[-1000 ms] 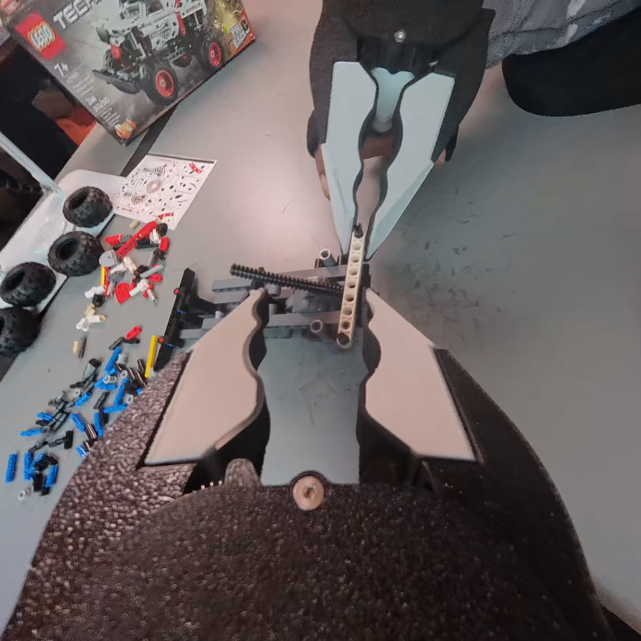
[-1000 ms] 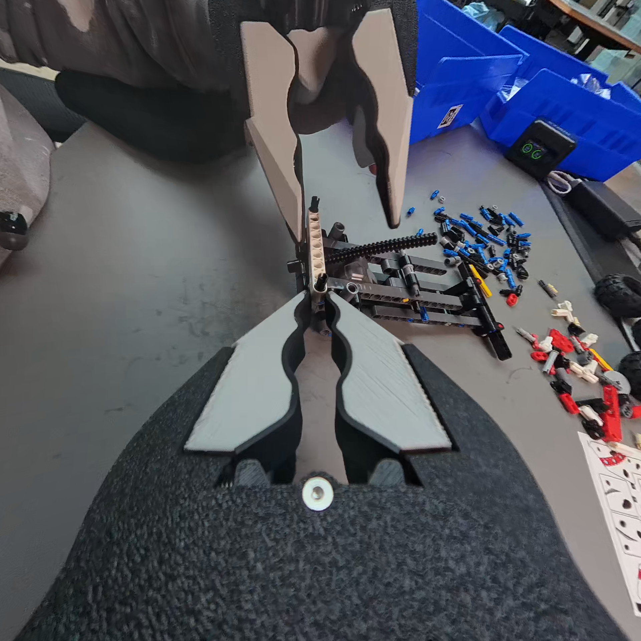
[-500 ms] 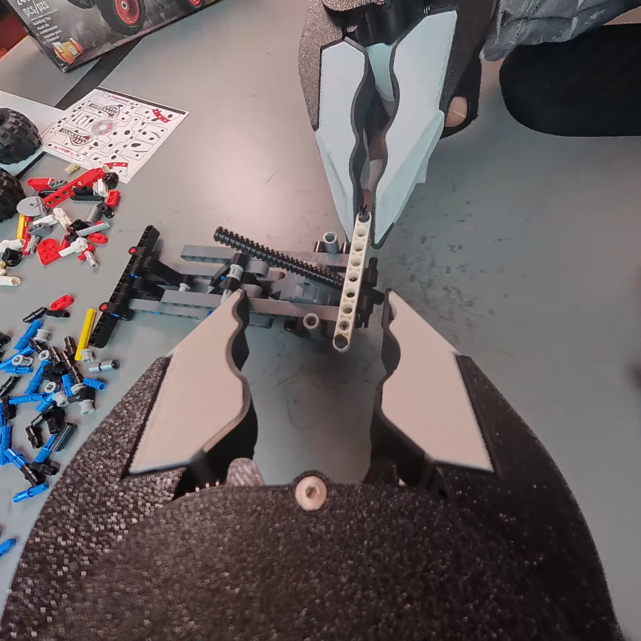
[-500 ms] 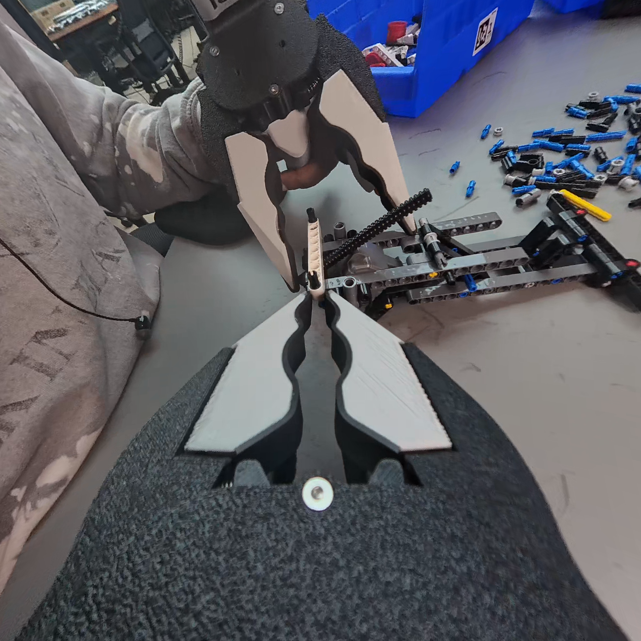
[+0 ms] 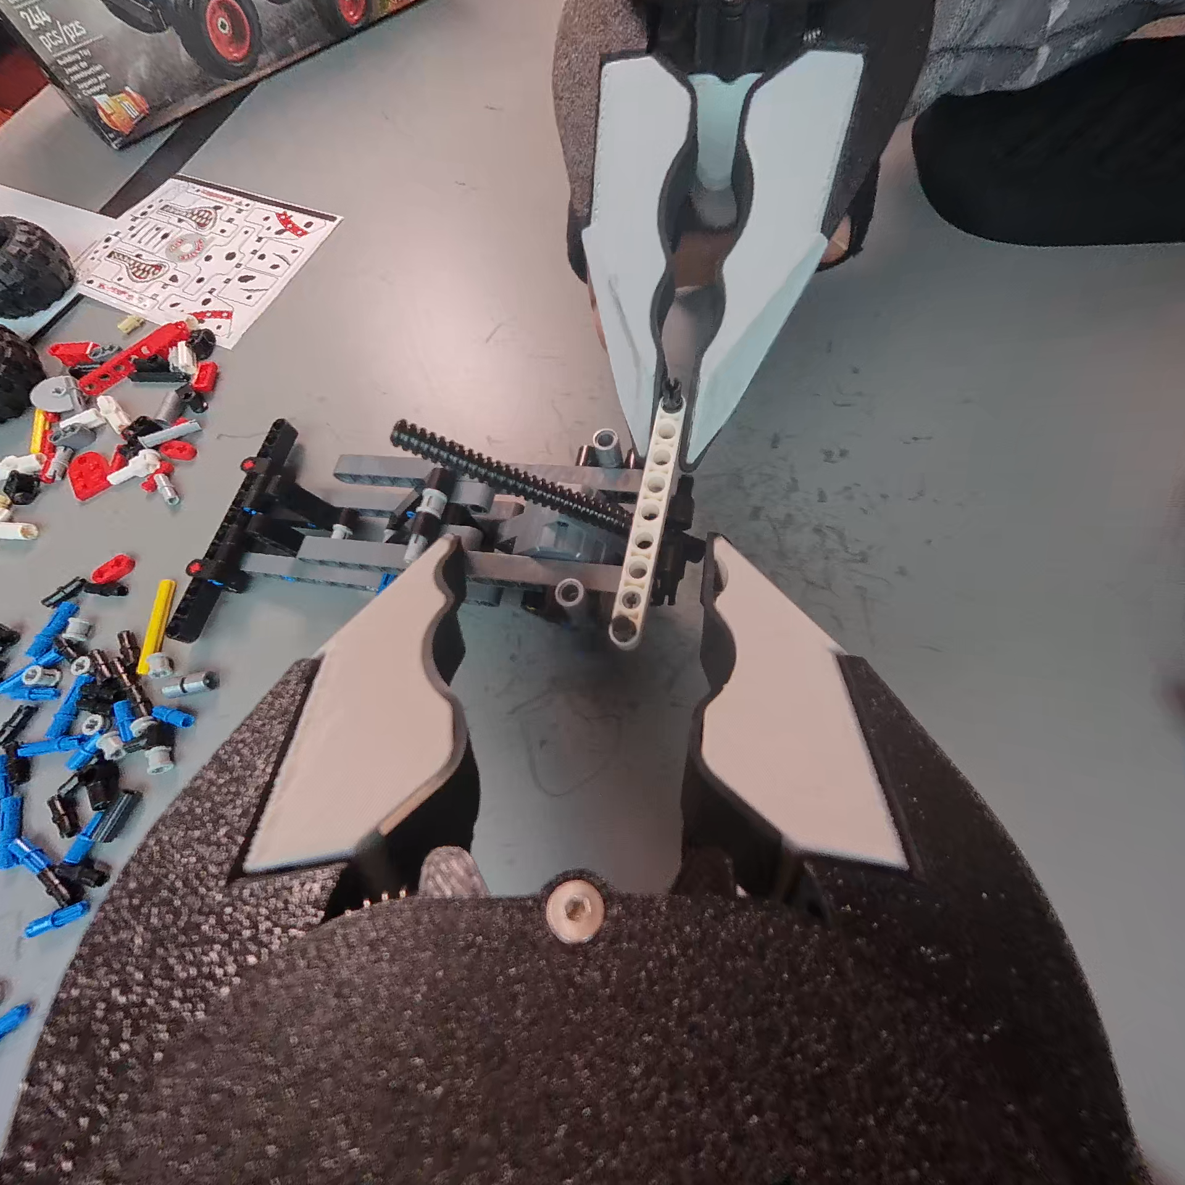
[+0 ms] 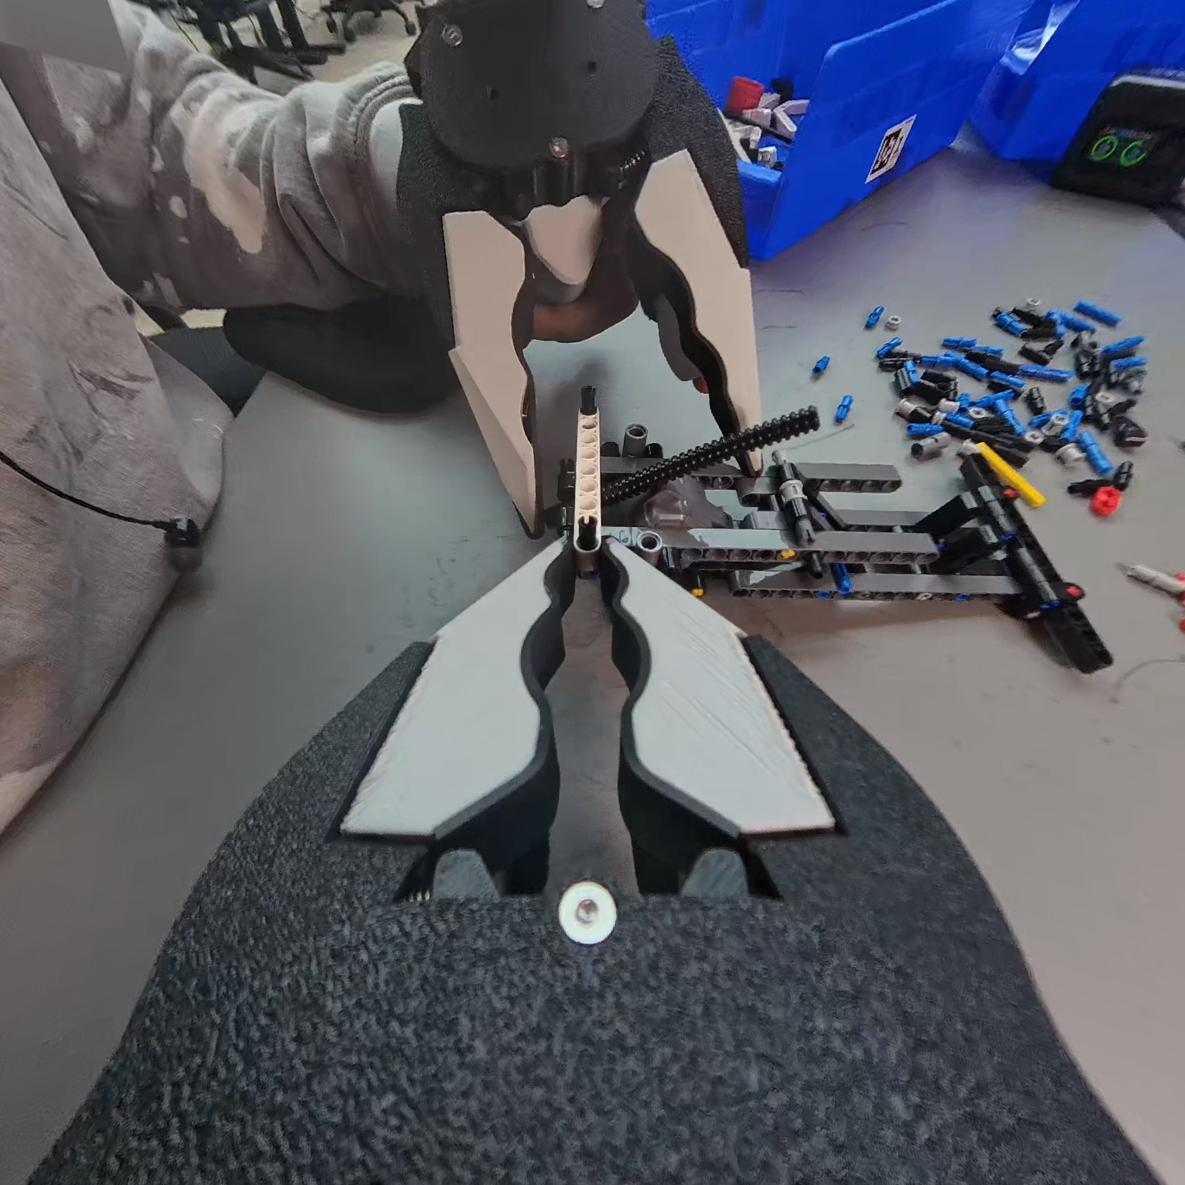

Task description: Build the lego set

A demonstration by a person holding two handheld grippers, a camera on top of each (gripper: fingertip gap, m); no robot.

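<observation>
The grey and black chassis [image 5: 385,532] lies flat on the grey table, with a black ribbed rod [image 5: 513,474] slanting across it. A white holed beam [image 5: 647,519] stands across its near end. My right gripper [image 6: 587,545] is shut on one end of the white beam [image 6: 587,462]; it also shows in the left wrist view [image 5: 668,417], coming from the far side. My left gripper [image 5: 580,551] is open and empty, its fingers either side of the chassis end. In the right wrist view it [image 6: 644,500] straddles the chassis [image 6: 833,545] and rod [image 6: 712,455].
Left of the chassis lie blue and black pins [image 5: 83,737], red and white pieces [image 5: 115,417], a sticker sheet [image 5: 205,256], tyres [image 5: 25,269] and the set's box [image 5: 160,58]. Blue bins [image 6: 898,96] and a black device [image 6: 1122,141] stand behind. A person's sleeve [image 6: 224,192] is close. Less than 4 cm separates the two grippers' tips.
My left gripper has opened a little wider around the chassis end. My right gripper has stayed shut on the white beam while its view swung lower and to the left.
</observation>
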